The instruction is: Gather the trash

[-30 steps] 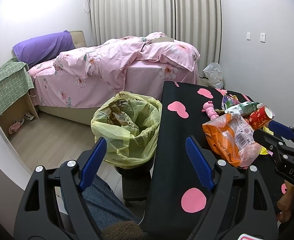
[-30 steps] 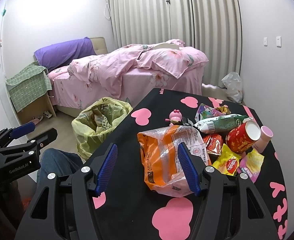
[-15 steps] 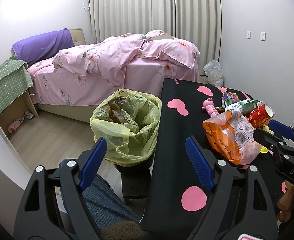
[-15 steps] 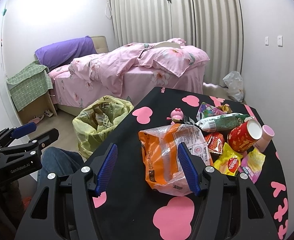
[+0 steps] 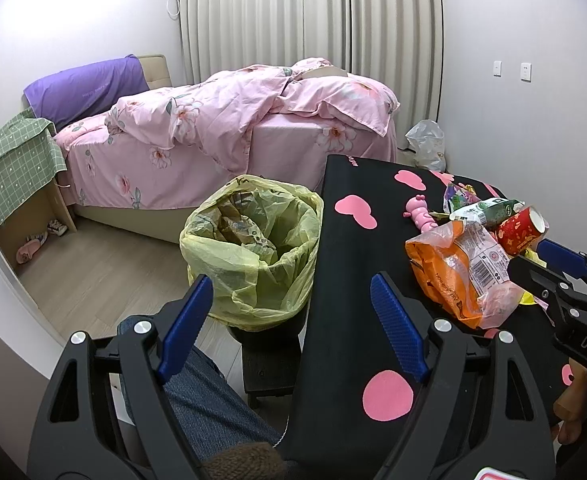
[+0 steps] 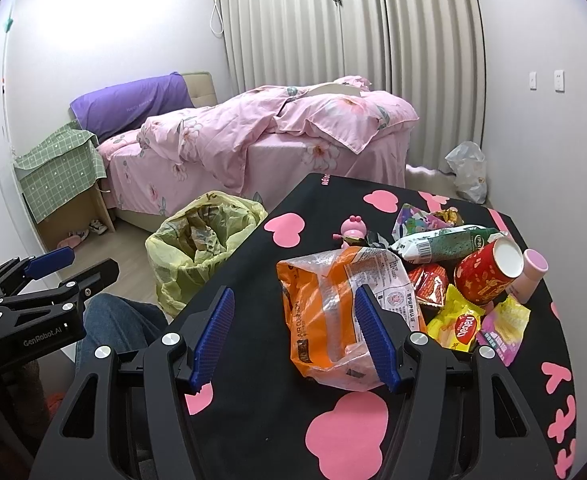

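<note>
Both grippers' fingers spread wide, empty; right gripper (image 6: 293, 336) near orange bag (image 6: 333, 304)

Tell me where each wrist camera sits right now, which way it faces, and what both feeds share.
Left wrist: on the open left gripper, facing the bed over the yellow-lined bin and table edge; a jeans-clad leg and the right gripper show.
Right wrist: on the open right gripper above the table, facing the orange bag and wrapper pile; the left gripper shows.
Shared: bin, bed, orange bag, red cup.
</note>
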The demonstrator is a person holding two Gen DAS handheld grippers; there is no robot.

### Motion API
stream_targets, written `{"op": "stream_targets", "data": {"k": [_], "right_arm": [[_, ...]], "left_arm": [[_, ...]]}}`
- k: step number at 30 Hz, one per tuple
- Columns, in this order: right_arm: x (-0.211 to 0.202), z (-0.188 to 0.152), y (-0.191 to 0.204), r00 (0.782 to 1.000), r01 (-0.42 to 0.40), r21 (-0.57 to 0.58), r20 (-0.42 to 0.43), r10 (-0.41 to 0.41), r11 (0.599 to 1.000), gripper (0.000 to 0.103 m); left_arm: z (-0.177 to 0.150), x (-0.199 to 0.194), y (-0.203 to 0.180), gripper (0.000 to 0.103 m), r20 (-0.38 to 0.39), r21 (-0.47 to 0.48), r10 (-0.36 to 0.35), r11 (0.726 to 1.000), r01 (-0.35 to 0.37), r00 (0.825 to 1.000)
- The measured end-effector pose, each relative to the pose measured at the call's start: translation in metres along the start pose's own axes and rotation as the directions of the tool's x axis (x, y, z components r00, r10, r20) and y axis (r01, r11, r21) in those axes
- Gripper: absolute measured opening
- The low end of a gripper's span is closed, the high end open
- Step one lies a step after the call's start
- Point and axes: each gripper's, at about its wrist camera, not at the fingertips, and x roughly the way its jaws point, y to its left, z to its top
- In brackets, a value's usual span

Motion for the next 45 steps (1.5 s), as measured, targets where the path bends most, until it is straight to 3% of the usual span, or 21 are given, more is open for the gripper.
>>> {"op": "stream_targets", "data": {"k": [34, 42, 45], "right_arm": [[-0.001, 0.000, -0.002, 1.000, 0.008, 0.005, -0.004, -0.008, 1.000, 0.060], [-0.010, -0.001, -0.043, 0.994, 0.110, 0.051, 0.010, -0.110, 0.993, 0.060], [-0.014, -0.002, -0.066, 0.986, 0.165, 0.065, 0.004, -0.166, 0.984, 0.060]], "left_arm": [[-0.001, 0.005, 0.000, 0.077, -0.012, -0.005, -0.009, 1.000, 0.008, 1.000], [0.007, 0.027, -0.010, 0.077, -0.044, -0.010, -0.093, 0.996, 0.093, 0.995], [0.012, 0.044, -0.024, 0.077, -0.074, 0.004, -0.197, 0.980, 0.198, 0.978]]}}
